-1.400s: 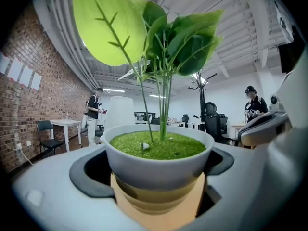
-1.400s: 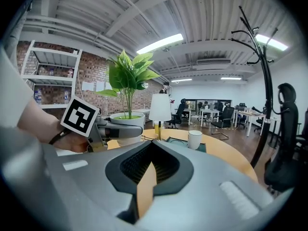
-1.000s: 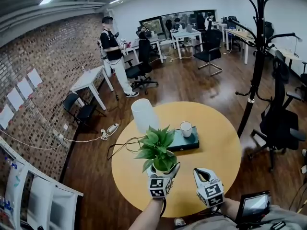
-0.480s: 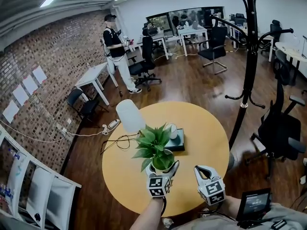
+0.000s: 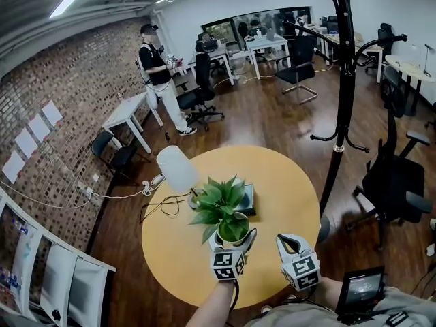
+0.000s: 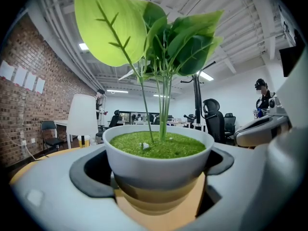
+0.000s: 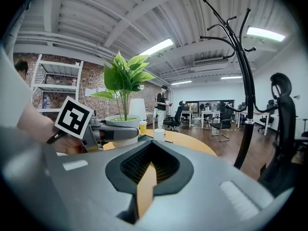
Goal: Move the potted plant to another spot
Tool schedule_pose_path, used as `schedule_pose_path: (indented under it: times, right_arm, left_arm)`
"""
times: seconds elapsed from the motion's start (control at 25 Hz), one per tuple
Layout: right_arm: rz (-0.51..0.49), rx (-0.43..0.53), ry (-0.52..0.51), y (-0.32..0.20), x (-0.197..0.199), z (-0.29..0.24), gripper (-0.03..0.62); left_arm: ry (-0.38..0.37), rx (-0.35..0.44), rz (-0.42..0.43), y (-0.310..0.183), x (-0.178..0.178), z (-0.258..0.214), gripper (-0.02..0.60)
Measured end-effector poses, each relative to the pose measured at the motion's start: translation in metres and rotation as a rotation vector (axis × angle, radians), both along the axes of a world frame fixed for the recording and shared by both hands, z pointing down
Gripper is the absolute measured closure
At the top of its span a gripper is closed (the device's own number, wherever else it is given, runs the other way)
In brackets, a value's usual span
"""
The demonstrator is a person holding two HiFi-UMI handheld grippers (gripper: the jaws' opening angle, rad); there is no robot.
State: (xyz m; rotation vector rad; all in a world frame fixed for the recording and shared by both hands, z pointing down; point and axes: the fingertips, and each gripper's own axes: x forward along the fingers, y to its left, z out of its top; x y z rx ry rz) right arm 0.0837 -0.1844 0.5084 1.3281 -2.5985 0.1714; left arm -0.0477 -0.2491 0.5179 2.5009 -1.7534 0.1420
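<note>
The potted plant [image 5: 221,203], green leaves in a white pot [image 6: 159,150], stands over the near half of the round yellow table [image 5: 170,251]. My left gripper [image 5: 231,242] is shut on the pot, one jaw on each side of it [image 6: 159,177]. Whether the pot rests on the table or hangs just above it, I cannot tell. My right gripper [image 5: 286,241] is shut and holds nothing, a little to the right of the pot. In the right gripper view the plant [image 7: 124,76] and the left gripper [image 7: 113,133] show to the left of the closed jaws [image 7: 148,174].
On the table behind the plant stand a white lamp [image 5: 176,169] and a dark green book [image 5: 248,199], with a cable [image 5: 160,206] at the left. A white cup [image 7: 158,134] sits there too. A black coat stand [image 5: 340,80] and an office chair [image 5: 395,182] stand right of the table.
The view has swung, and the table sits further left in it. The plant, still held in my left gripper, now stands nearer the table's middle and overlaps the book. My right gripper keeps beside it.
</note>
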Motion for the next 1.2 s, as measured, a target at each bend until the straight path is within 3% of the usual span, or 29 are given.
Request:
schedule_pose_path:
  times: [0.6, 0.8, 1.2]
  right_arm:
    - [0.119, -0.044, 0.049, 0.011, 0.015, 0.011, 0.591]
    - [0.112, -0.055, 0.076, 0.005, 0.019, 0.020, 0.591]
    - [0.084, -0.086, 0.104, -0.051, 0.070, 0.048, 0.591]
  left_arm:
    - [0.020, -0.033, 0.142, -0.005, 0.035, 0.017, 0.044]
    - [0.035, -0.055, 0.144, -0.011, 0.042, 0.034, 0.044]
    - [0.046, -0.090, 0.102, -0.059, 0.086, 0.074, 0.044]
